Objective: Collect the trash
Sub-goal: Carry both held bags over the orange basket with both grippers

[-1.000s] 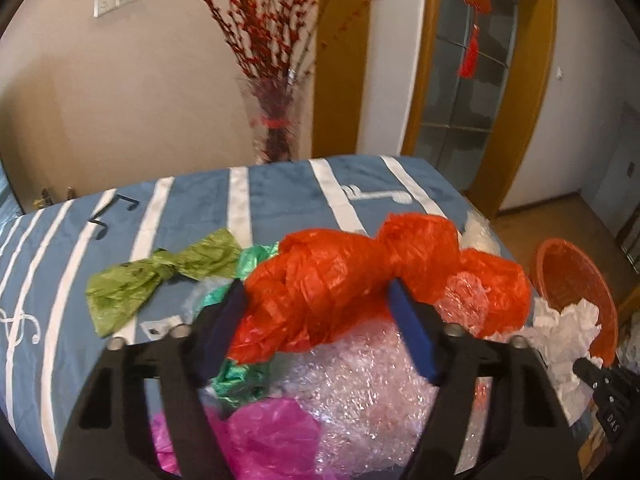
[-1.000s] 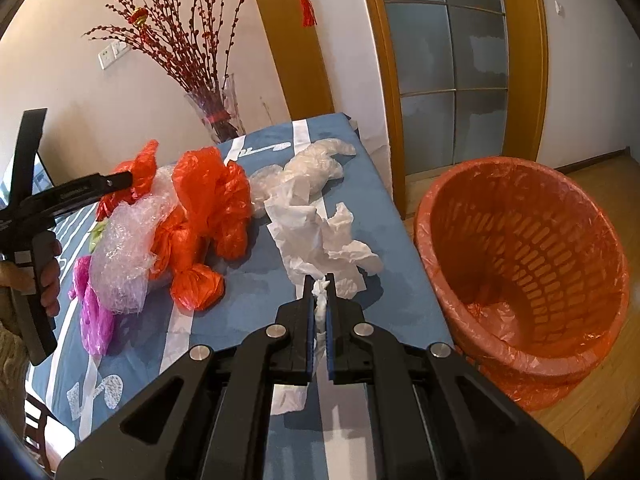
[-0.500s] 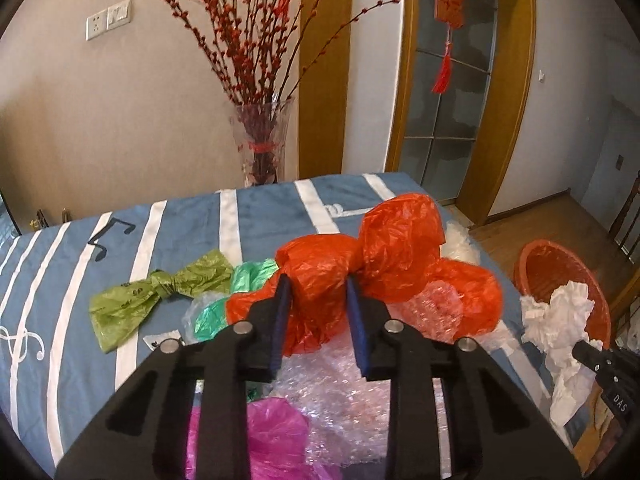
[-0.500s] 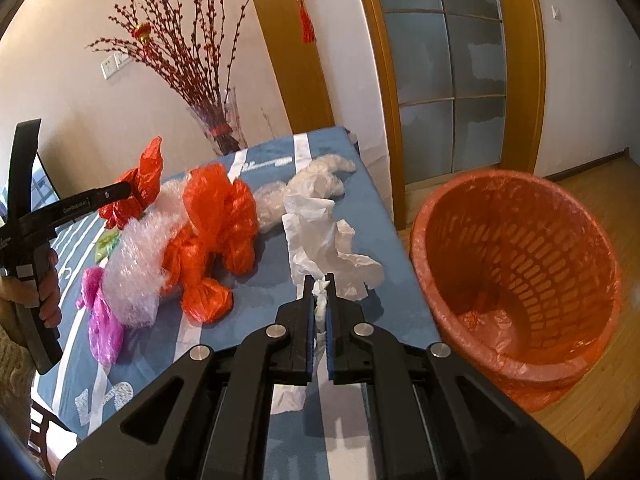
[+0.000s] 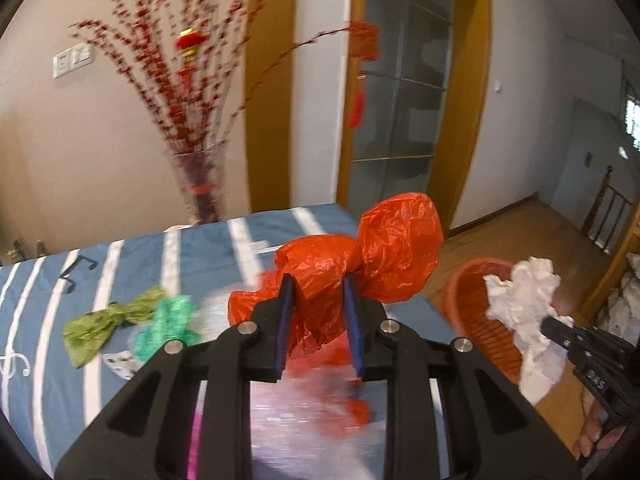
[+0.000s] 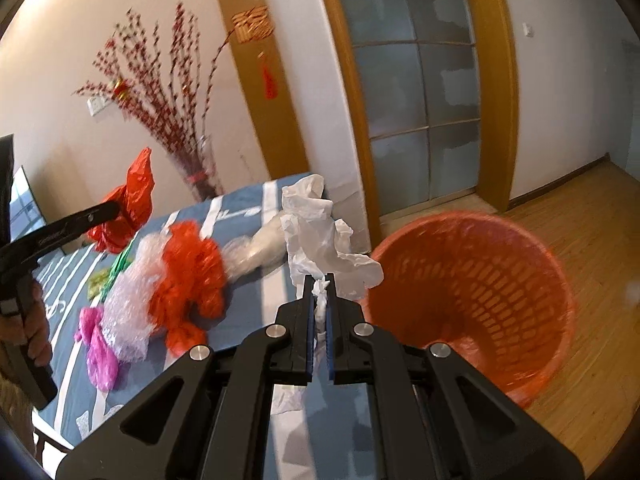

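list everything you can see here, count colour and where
red plastic bag: 1, red-orange, lifted off the table in the left gripper
white paper: 1 crumpled wad, white, held up in the right gripper beside the basket
trash basket: 1, orange with an orange liner, on the wood floor by the table end
table: 1, blue cloth with white stripes
red bags: a bunch, red-orange, on the table
bubble wrap: 1 clump, clear, beside them
clear bag: 1, near the far table end
pink bag: 1, near edge
green bags: 2, olive and bright green, left part of the table
vase of red branches: 1, far end
left gripper: 1, black, shut on the red bag
right gripper: 1, black, shut on the paper
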### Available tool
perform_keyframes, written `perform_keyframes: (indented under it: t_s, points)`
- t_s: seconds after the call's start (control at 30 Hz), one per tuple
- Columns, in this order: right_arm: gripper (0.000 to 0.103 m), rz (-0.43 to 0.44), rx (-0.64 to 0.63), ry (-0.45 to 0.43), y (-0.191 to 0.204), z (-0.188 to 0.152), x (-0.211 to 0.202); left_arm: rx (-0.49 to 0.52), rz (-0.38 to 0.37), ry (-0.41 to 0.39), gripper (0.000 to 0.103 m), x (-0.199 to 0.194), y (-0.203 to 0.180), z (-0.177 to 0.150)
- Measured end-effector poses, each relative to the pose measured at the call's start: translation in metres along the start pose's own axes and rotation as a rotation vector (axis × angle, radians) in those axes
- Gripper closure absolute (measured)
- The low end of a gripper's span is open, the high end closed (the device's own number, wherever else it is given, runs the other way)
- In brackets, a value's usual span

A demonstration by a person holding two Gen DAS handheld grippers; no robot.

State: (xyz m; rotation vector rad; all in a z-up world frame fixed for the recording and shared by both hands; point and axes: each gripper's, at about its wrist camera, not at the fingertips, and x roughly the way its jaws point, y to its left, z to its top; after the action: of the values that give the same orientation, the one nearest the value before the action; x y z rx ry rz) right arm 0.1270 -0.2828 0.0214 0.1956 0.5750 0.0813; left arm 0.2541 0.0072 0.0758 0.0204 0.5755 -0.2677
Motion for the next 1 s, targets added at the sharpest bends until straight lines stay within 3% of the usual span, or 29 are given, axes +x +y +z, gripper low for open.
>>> perform_keyframes:
  t_s: [0.2, 0.4, 0.63, 1.0]
  points:
    - [0.098, -0.057, 0.047, -0.043, -0.035, 0.01, -0.016, 0.029, -0.108, 0.009, 0.078, 0.004, -0.057, 0.001]
    - [0.098, -0.111, 0.077, -0.062, -0.064, 0.012, -0.025, 0.055, -0.208, 0.067, 0.078, 0.026, -0.112, -0.012]
    - [0.098, -0.141, 0.112, -0.068, -0.088, 0.012, -0.027, 0.065, -0.262, 0.131, 0.078, 0.056, -0.149, -0.025]
    - [0.098, -0.149, 0.173, -0.082, -0.117, 0.018, -0.016, 0.038, -0.31, 0.183, 0.078, 0.091, -0.175, -0.031]
